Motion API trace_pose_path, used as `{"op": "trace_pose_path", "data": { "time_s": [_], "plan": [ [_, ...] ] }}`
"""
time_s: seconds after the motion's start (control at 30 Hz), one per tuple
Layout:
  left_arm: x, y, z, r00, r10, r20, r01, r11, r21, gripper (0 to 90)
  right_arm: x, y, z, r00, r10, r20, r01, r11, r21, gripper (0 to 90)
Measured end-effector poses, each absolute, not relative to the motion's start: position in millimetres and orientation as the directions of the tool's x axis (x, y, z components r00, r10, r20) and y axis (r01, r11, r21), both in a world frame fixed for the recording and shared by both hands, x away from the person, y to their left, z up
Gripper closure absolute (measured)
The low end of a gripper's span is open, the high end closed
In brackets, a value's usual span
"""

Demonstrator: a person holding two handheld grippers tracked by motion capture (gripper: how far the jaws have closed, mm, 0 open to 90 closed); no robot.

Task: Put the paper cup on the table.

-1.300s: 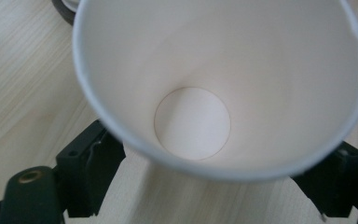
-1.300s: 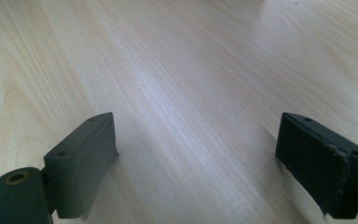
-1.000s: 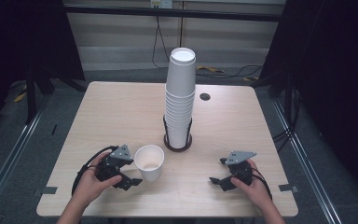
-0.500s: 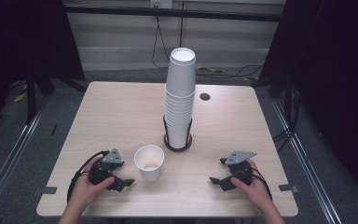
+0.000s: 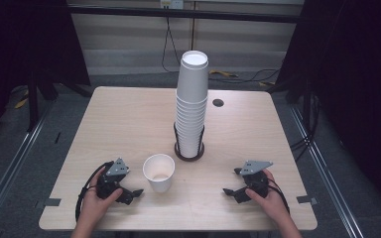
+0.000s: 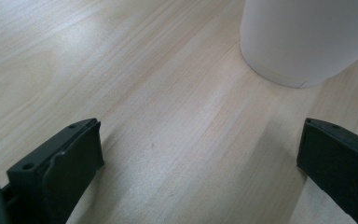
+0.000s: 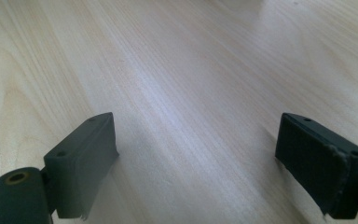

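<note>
Jaws wide open on both grippers; left gripper [image 5: 129, 192] sits beside the cup [image 5: 158, 172], so approach level, squeeze gently.

Left gripper [image 5: 129, 193], right gripper [image 5: 234, 186]: jaws apart

cup [image 5: 158, 172] on table [image 5: 119, 124] | before, left of cup stack [image 5: 192, 104] | between grippers

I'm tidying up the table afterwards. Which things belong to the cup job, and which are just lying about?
In use: single cup; cup stack; its holder; left gripper; right gripper.
Lying about: table's cable hole; floor cables.
</note>
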State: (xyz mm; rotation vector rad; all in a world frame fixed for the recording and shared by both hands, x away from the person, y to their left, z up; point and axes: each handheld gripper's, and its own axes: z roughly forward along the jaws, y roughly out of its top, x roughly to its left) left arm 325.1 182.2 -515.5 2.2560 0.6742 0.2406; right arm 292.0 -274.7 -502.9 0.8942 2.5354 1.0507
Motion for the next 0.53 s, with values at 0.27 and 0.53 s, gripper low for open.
{"op": "trace_pose_path", "data": {
  "time_s": [0.27,0.53],
  "plan": [
    [324.7,181.9,-515.7,0.839,0.543,-0.039,0.402,-0.570,0.717,0.0,286.6,-273.1,-502.3,-0.766,0.641,-0.042,0.424,0.554,0.717,11.7],
    [324.6,182.0,-515.6,0.835,0.549,-0.038,0.406,-0.568,0.716,0.0,284.7,-273.4,-502.2,-0.756,0.653,-0.048,0.429,0.549,0.717,11.9]
  ]
}}
